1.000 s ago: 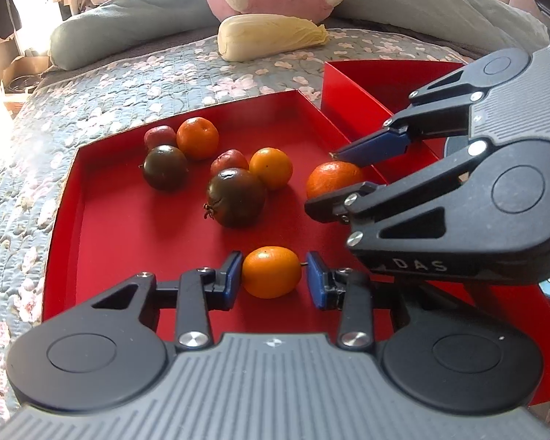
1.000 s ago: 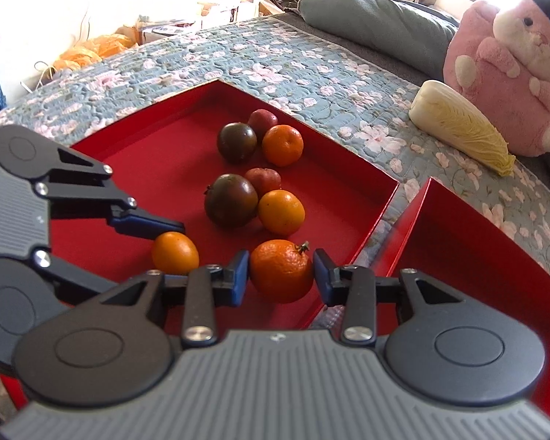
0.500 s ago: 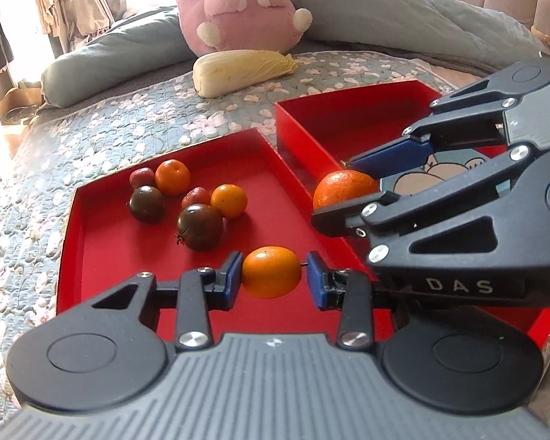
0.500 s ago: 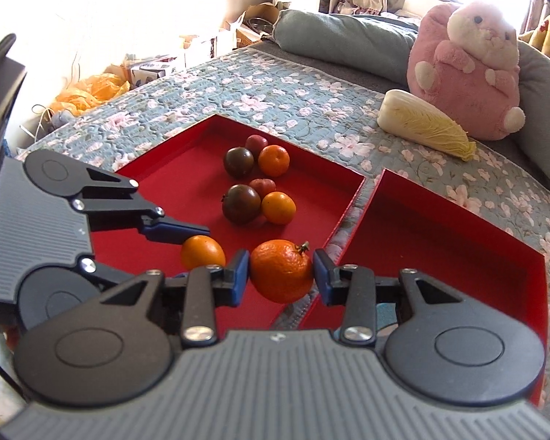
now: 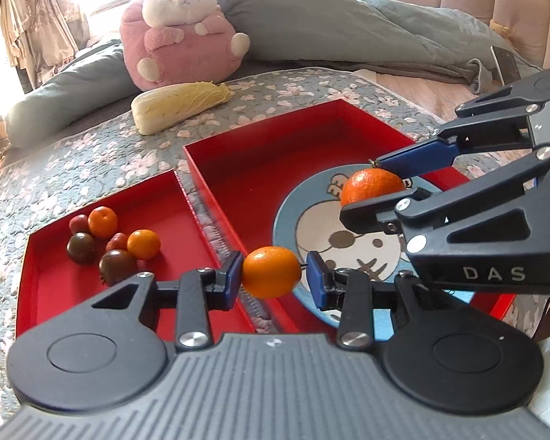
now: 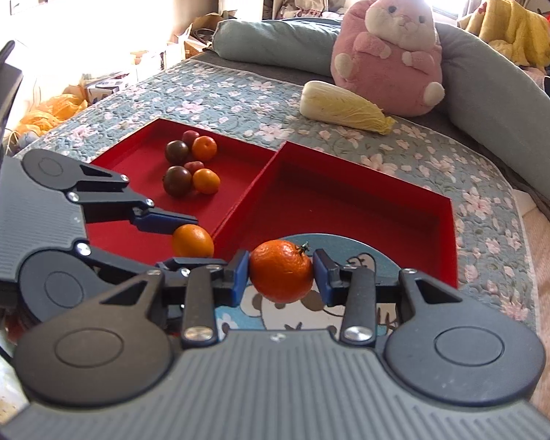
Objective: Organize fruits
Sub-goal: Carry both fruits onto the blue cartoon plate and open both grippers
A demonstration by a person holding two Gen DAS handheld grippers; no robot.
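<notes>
My left gripper (image 5: 271,273) is shut on a smooth orange (image 5: 271,272) and holds it in the air over the wall between the two red trays. My right gripper (image 6: 281,271) is shut on a mandarin with a stem (image 6: 281,270), held above the blue cartoon plate (image 6: 352,256) in the right red tray (image 6: 348,198). In the left wrist view the right gripper (image 5: 381,185) and its mandarin (image 5: 372,186) hang over the plate (image 5: 311,227). The left red tray (image 5: 55,282) holds several fruits: oranges, dark tomatoes and small red ones (image 5: 110,242).
The trays lie on a floral quilt (image 6: 220,95) on a bed. A napa cabbage (image 5: 179,104) and a pink plush hamster (image 5: 181,36) sit behind them, with grey bolsters (image 6: 275,42) beyond. Boxes and bags stand past the bed's left side.
Both grippers have lifted their fruits out of the left tray and moved right. The right one now hangs over the plate; the left one is over the trays' dividing wall.
</notes>
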